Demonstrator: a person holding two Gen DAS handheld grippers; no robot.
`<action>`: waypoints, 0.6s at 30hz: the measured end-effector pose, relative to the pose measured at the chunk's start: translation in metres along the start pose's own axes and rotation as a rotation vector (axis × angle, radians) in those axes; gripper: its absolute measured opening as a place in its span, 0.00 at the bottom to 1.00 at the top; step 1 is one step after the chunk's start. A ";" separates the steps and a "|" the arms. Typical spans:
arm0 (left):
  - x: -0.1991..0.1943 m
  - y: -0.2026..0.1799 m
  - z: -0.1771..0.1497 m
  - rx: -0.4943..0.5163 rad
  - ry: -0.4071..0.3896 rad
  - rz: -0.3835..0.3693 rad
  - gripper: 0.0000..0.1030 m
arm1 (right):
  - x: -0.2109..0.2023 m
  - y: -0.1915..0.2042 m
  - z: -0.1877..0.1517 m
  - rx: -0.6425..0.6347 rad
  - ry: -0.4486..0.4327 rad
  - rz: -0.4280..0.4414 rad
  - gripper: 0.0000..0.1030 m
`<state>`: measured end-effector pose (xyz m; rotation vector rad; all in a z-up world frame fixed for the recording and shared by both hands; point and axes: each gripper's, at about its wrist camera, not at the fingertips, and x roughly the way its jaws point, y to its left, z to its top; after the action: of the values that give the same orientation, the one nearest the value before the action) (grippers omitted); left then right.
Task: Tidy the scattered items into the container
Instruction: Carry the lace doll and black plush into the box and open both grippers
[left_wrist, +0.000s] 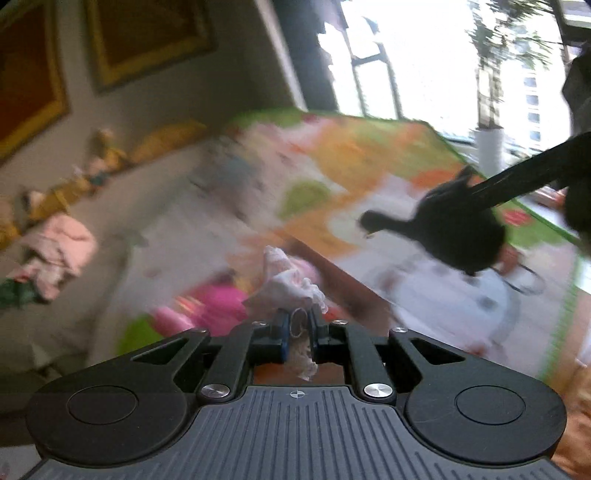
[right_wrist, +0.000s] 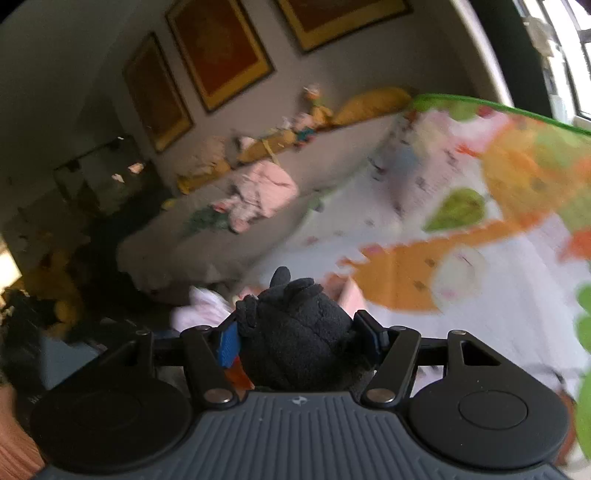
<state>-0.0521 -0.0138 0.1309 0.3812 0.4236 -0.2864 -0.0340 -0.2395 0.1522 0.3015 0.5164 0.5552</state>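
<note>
Two hand-held grippers are in view, each carrying something. The left hand-held gripper (left_wrist: 297, 325) has its blue-padded jaws nearly together, pinching a small white lacy cloth (left_wrist: 291, 284) with a thin metal ring at the pinch point; the cloth bunches up ahead of the fingertips and a strip of it hangs back behind them. The right hand-held gripper (right_wrist: 301, 332) stands about half open with its jaws clamped on a black plush toy (right_wrist: 295, 339), which fills the gap from pad to pad, its stubby limbs poking up past the fingertips. In the left wrist view the same black toy (left_wrist: 443, 229) shows up to the right, off the floor. Below both lies a colourful play mat (right_wrist: 461, 258) with a green border, blurred. Pink items (left_wrist: 207, 306) sit just beyond the left fingertips, too smeared to name. Farther off, a grey sofa (right_wrist: 207, 243) holds a heap of pink clothing (right_wrist: 258, 195) and a row of soft toys (right_wrist: 306, 122) along the wall beneath framed pictures (right_wrist: 221, 51).
</note>
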 end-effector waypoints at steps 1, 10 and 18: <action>0.007 0.004 0.000 0.003 -0.011 0.019 0.12 | 0.010 0.003 0.009 0.001 0.004 0.018 0.61; 0.065 0.038 -0.038 -0.180 0.143 -0.140 0.30 | 0.155 0.001 0.020 0.196 0.167 0.101 0.62; 0.033 0.052 -0.043 -0.176 0.073 -0.159 0.57 | 0.171 -0.010 0.017 0.231 0.126 0.114 0.73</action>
<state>-0.0198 0.0443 0.0958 0.1860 0.5479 -0.3875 0.1040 -0.1530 0.0968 0.5210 0.6907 0.6291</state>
